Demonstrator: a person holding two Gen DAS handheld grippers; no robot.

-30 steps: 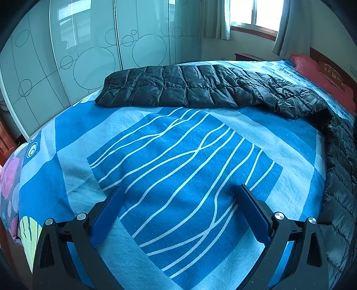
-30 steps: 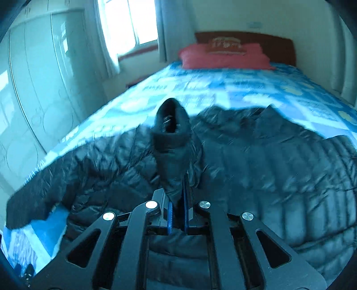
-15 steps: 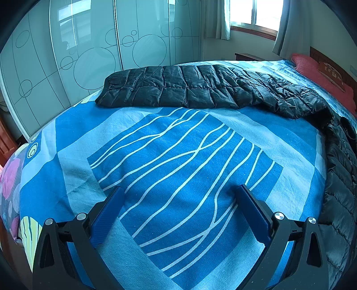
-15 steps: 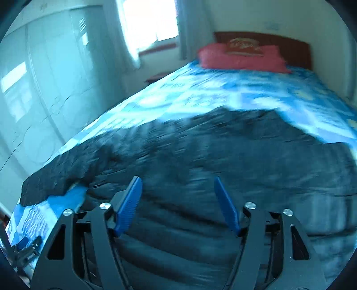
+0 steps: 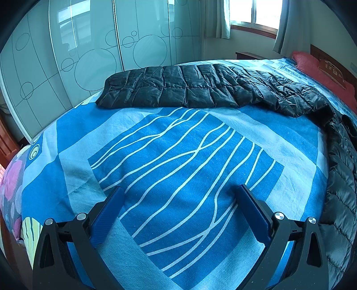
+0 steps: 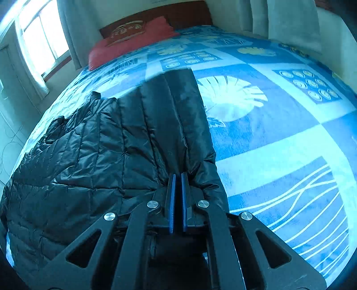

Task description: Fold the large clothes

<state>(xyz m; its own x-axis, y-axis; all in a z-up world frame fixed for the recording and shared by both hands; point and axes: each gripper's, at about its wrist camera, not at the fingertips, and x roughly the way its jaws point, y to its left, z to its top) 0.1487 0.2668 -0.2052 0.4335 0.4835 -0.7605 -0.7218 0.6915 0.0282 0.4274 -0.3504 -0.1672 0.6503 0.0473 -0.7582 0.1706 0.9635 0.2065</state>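
A black quilted down jacket (image 5: pixel 200 89) lies spread on the bed, one long part stretched across the far side and its body running down the right edge of the left wrist view. My left gripper (image 5: pixel 178 196) is open and empty, low over the blue bedsheet, well short of the jacket. In the right wrist view the jacket (image 6: pixel 100 145) fills the left half. My right gripper (image 6: pixel 178 178) is shut on the jacket's near edge, with fabric bunched around the blue fingers (image 6: pixel 171 196).
The bed (image 5: pixel 167 156) has a blue patterned sheet. Red pillows (image 6: pixel 133 42) and a wooden headboard (image 6: pixel 156 15) stand at its head. Frosted sliding wardrobe doors (image 5: pixel 89 51) run along the far side. A window with curtains (image 5: pixel 252 13) is behind.
My right gripper let go of a raised jacket part, opened, swung right and has closed on the jacket's near edge. The jacket's right portion settled flatter. My left gripper has not moved.
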